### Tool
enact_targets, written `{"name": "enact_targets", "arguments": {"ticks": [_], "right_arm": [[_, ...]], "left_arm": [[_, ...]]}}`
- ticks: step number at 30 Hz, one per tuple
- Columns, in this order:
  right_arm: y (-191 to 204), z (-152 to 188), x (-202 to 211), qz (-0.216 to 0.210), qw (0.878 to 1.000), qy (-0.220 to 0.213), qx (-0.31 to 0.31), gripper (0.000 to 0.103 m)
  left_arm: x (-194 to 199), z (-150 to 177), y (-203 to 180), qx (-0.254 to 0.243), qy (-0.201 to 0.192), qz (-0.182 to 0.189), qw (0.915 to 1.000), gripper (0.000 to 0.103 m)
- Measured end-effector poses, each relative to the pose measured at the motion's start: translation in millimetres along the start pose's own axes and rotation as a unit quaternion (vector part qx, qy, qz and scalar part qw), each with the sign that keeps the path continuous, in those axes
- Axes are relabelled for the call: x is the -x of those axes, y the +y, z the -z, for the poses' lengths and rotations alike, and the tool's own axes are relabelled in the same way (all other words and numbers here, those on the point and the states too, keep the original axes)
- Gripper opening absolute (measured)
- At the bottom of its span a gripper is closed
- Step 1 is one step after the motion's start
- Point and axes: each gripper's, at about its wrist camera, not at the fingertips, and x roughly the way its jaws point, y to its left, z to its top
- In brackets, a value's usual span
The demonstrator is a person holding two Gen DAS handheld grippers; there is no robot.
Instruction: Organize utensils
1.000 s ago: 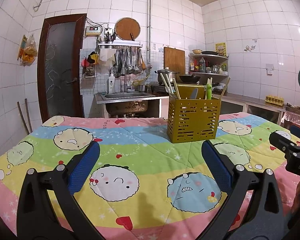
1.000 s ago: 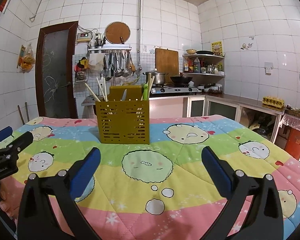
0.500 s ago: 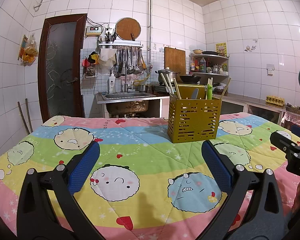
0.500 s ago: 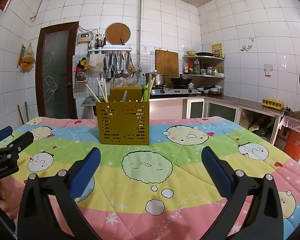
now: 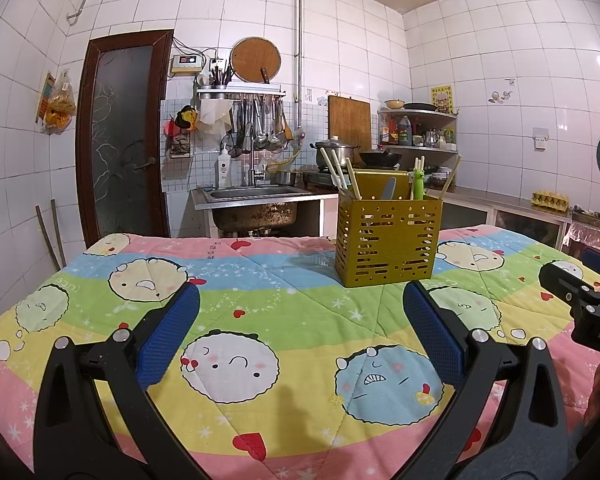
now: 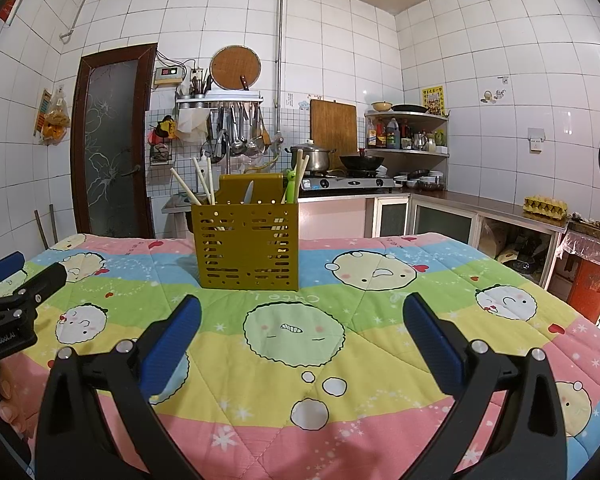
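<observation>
Left wrist view: the worktop (image 5: 260, 332), covered by a quilted cloth printed with cartoon faces, is seen filling the lower half, with a tiled kitchen behind it. At about 1 o'clock on the cloth a mustard-yellow perforated utensil holder (image 5: 388, 240) is stood upright, well apart from both grippers. Pale chopsticks (image 5: 338, 172) are leaned in its left part, a grey blade or handle (image 5: 389, 189) is shown in the middle, and a green-handled utensil (image 5: 419, 182) is stood at its right; which inner compartment each occupies cannot be told.

In the right wrist view the same holder (image 6: 247, 246) is seen at about 11 o'clock, with the chopsticks (image 6: 188, 190) and green utensil (image 6: 290, 186) again inside it.

The left gripper (image 5: 300, 304) is held with its blue pads spread wide and nothing between them. The right gripper (image 6: 302, 308) is likewise held wide apart and empty, above bare cloth.

No loose utensil is seen anywhere on the cloth. The task is therefore judged to be finished or nearly so: everything visible is already stowed in the holder. Whether sorting among compartments is left cannot be settled from these views.
</observation>
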Motion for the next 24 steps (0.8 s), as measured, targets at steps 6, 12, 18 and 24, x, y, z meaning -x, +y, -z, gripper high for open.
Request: {"name": "enact_targets", "arguments": {"ticks": [6, 12, 18, 24], "right_arm": [[-0.3, 0.1, 0.2, 0.000, 1.000, 0.000, 0.000, 0.099], [-0.7, 0.1, 0.2, 0.000, 1.000, 0.000, 0.000, 0.099], [-1.0, 0.2, 0.3, 0.000, 1.000, 0.000, 0.000, 0.099], [-1.4, 0.3, 0.5, 0.001, 1.000, 0.001, -0.001, 0.099]], "left_arm": [[0.2, 0.4, -0.2, 0.000, 0.000, 0.000, 1.0000, 0.098], [0.0, 0.4, -0.2, 0.000, 0.000, 0.000, 1.0000, 0.098], [-0.3, 0.8, -0.3, 0.000, 0.001, 0.000, 1.0000, 0.098], [-1.1, -1.3, 2.7, 0.002, 0.002, -0.002, 1.0000, 0.098]]}}
